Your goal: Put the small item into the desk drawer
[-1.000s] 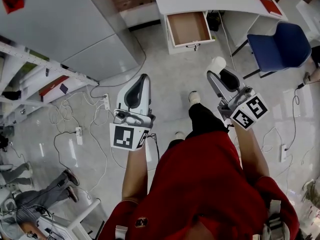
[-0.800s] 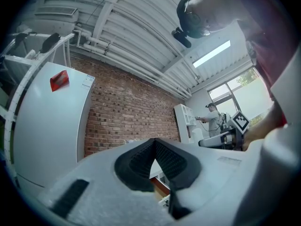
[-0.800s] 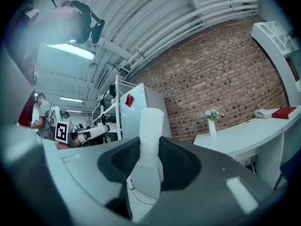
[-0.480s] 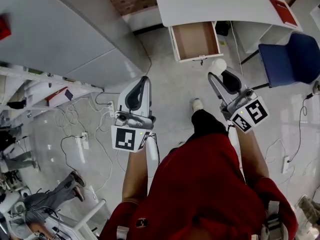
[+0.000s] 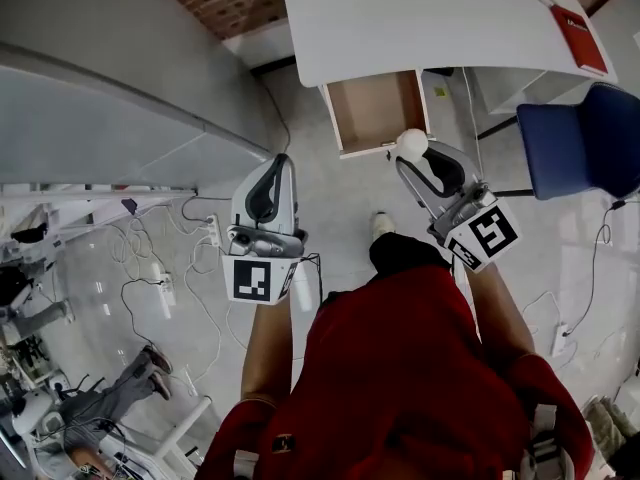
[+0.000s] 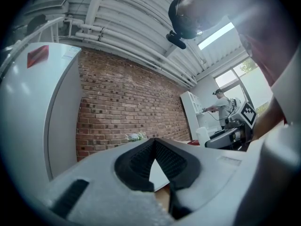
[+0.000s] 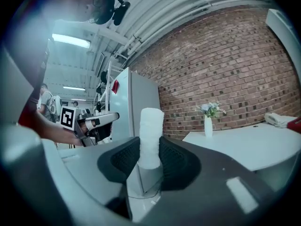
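Note:
The small item (image 5: 411, 144) is a white, cylinder-like piece; it stands upright between the pads of my right gripper (image 5: 417, 156), which is shut on it. In the right gripper view the small item (image 7: 151, 131) rises out of the right gripper (image 7: 150, 160). The desk drawer (image 5: 350, 113) hangs open under the white desk (image 5: 430, 18), its brown inside bare, and the item is level with its front right corner. My left gripper (image 5: 281, 162) is to the left of the drawer. Its own view shows the left gripper (image 6: 154, 143) shut, tips touching, holding nothing.
A large grey cabinet (image 5: 100, 88) stands on the left. Cables and power strips (image 5: 190, 268) lie on the floor beside it. A blue chair (image 5: 580, 138) is right of the drawer. The desk carries a red book (image 5: 572, 23) and a vase (image 7: 208, 121). A person (image 5: 90, 408) sits lower left.
Both grippers have moved forward toward the desk. The drawer now lies just ahead of them, and the white item has reached its front edge. Both grips look unchanged.

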Action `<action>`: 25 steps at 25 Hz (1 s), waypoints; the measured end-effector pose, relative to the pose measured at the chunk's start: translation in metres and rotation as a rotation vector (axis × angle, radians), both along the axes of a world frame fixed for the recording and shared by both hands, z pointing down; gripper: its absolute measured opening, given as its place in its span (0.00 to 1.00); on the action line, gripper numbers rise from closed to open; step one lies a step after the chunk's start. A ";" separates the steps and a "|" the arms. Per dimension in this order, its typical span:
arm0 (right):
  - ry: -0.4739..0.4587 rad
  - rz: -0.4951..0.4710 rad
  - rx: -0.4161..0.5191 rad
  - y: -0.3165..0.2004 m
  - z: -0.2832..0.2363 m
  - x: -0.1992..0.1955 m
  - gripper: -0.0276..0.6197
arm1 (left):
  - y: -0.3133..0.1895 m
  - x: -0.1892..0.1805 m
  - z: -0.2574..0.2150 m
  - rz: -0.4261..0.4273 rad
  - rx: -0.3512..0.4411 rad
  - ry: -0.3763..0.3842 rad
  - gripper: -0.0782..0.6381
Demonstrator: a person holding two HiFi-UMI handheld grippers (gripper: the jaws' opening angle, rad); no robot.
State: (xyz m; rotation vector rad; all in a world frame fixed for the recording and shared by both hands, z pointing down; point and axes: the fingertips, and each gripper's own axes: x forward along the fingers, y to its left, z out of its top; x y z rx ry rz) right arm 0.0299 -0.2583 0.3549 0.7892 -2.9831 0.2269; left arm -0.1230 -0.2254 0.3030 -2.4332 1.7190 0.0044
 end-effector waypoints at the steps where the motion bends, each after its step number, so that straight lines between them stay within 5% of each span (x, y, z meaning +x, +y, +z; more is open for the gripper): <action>1: 0.004 -0.010 -0.007 -0.009 0.006 0.001 0.25 | -0.009 0.002 0.004 -0.009 -0.005 -0.004 0.11; 7: 0.029 -0.053 -0.047 -0.064 0.060 -0.016 0.25 | -0.059 -0.010 0.048 -0.055 -0.037 -0.029 0.11; 13: 0.074 -0.058 -0.083 -0.089 0.066 -0.019 0.25 | -0.085 -0.009 0.044 -0.081 -0.067 -0.025 0.11; 25: 0.229 -0.016 -0.152 -0.120 0.153 -0.047 0.25 | -0.108 -0.021 0.116 -0.029 -0.134 0.010 0.11</action>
